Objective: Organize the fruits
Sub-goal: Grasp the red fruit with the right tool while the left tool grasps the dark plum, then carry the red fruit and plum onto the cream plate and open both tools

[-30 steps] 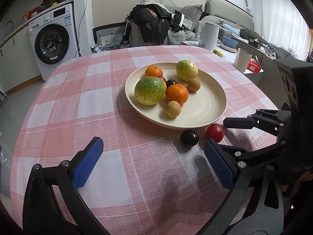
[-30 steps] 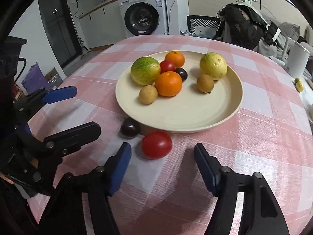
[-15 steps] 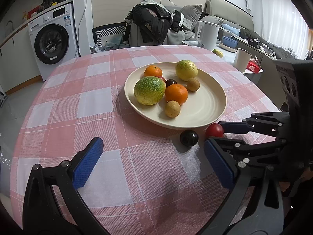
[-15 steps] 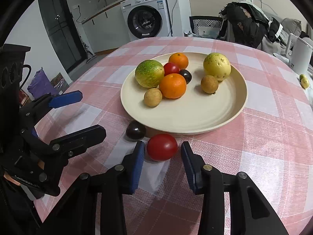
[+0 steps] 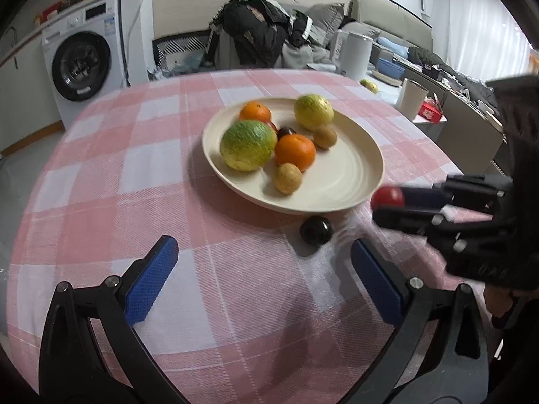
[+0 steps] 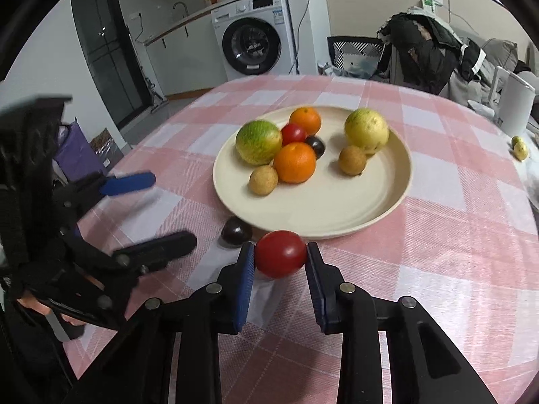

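Right gripper (image 6: 280, 269): black plastic arms, silver screws, blue ribbed pads (image 6: 245, 279). Left gripper (image 5: 262, 279), lower frame: same build.

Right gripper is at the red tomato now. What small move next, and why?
Probably lift it straight up. The right gripper has just been closing and its pads now press both sides of the red tomato, which sits just outside the plate rim. A short lift should clear that rim before carrying it over.

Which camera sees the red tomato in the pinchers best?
The right wrist view: the red tomato sits close and whole between the right gripper pads. The left wrist view shows it small, blurred, partly hidden by a finger.
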A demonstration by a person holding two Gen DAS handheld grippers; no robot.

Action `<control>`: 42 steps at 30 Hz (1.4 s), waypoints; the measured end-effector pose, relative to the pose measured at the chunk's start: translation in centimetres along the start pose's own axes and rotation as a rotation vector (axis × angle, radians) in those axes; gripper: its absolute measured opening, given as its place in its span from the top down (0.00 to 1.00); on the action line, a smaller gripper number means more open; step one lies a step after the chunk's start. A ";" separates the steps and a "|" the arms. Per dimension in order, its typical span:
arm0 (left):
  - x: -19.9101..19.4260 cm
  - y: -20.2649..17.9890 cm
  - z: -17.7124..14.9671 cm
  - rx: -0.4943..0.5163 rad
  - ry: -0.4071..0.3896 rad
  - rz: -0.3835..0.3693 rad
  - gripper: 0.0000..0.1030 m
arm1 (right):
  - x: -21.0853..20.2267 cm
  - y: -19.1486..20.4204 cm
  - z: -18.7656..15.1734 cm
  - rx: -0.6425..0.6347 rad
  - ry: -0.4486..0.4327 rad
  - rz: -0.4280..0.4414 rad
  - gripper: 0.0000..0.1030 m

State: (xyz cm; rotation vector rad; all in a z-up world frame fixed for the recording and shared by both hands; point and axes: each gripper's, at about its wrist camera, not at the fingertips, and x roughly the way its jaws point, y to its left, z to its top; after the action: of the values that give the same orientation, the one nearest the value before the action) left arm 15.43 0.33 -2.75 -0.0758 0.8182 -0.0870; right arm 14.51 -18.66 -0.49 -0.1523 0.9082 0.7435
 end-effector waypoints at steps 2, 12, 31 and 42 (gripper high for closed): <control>0.6 -0.1 -0.1 -0.011 0.019 0.007 0.01 | -0.7 -0.4 0.2 0.008 -0.018 -0.004 0.70; 3.3 -1.5 0.0 0.015 0.095 -0.036 0.20 | -1.9 -1.6 0.7 0.032 -0.041 -0.030 0.70; 4.1 -3.3 1.2 0.048 0.081 -0.091 0.78 | -2.4 -2.2 0.7 0.041 -0.049 -0.039 0.70; 1.9 -3.0 0.7 0.075 0.046 -0.091 0.78 | -2.9 -2.6 0.8 0.050 -0.064 -0.045 0.70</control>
State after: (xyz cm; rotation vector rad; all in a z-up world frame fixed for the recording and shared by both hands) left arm 17.08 -2.78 -3.35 -0.0408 0.8565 -0.2057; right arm 15.61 -21.76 1.77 -0.1045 0.8590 0.6797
